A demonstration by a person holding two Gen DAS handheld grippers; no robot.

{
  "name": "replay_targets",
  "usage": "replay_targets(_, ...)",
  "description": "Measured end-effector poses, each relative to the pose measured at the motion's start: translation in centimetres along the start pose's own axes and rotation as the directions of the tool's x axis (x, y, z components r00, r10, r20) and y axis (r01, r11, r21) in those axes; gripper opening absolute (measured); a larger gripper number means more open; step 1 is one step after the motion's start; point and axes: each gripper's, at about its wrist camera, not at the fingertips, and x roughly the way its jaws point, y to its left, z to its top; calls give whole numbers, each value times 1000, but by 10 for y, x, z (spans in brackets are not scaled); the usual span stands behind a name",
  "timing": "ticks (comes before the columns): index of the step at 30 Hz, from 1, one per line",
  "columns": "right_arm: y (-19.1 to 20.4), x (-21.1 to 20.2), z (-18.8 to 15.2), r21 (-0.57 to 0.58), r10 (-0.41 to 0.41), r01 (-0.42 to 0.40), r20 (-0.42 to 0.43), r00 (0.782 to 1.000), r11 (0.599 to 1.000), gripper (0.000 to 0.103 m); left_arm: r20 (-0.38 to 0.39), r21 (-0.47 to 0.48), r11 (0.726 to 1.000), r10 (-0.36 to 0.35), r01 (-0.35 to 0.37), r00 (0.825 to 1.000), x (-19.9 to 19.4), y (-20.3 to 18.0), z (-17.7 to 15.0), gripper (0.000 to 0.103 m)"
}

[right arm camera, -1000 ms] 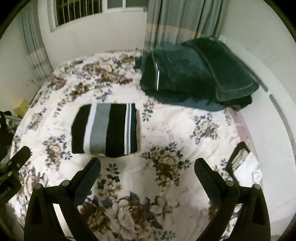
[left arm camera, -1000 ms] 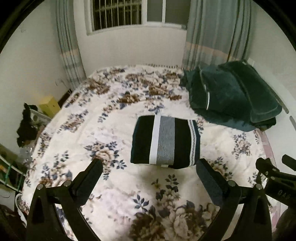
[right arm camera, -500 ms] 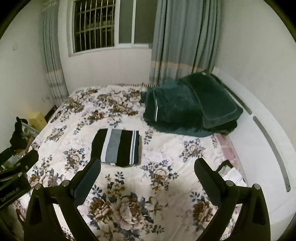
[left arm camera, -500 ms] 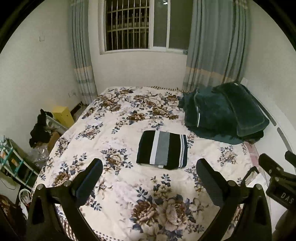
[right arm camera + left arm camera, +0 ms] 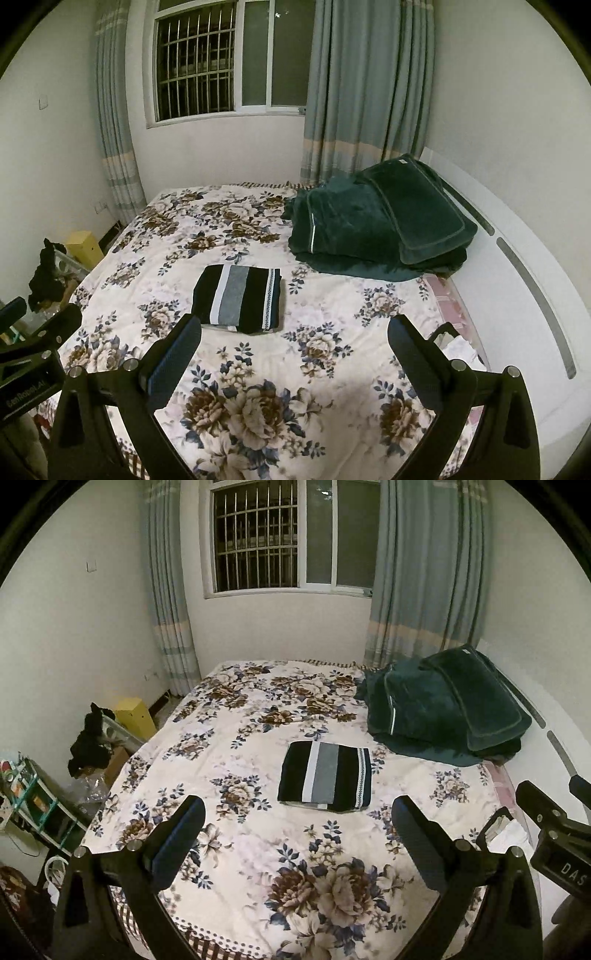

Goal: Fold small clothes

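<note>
A folded garment (image 5: 325,775) with black, white and grey stripes lies flat in the middle of the floral bedspread (image 5: 258,849); it also shows in the right wrist view (image 5: 238,298). My left gripper (image 5: 297,825) is open and empty, held well back above the bed's near edge. My right gripper (image 5: 293,345) is open and empty too, beside the left one, equally far from the garment. The right gripper's body shows at the right edge of the left wrist view (image 5: 554,834).
A pile of dark green blankets (image 5: 443,712) sits at the bed's far right, by the white headboard (image 5: 517,277). A yellow box (image 5: 135,716), dark clothes and a shelf (image 5: 37,812) stand on the floor left of the bed. Window and curtains behind.
Both grippers have pulled back and up from the bed, so the folded garment looks smaller and farther away. Both stay open and empty. The garment has not moved.
</note>
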Motion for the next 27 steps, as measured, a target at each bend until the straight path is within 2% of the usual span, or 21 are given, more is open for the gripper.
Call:
replay_targets(6,-2,3,8,-8,4,-4,13,1000,1000,102,19,0,1000,5,-5,1000,-10,-1,-1,103)
replay_targets(27,-1,4,11,-11,20,-20,6,1000,1000,102,18,4,1000,8,-8,1000,-9,-1,0,103)
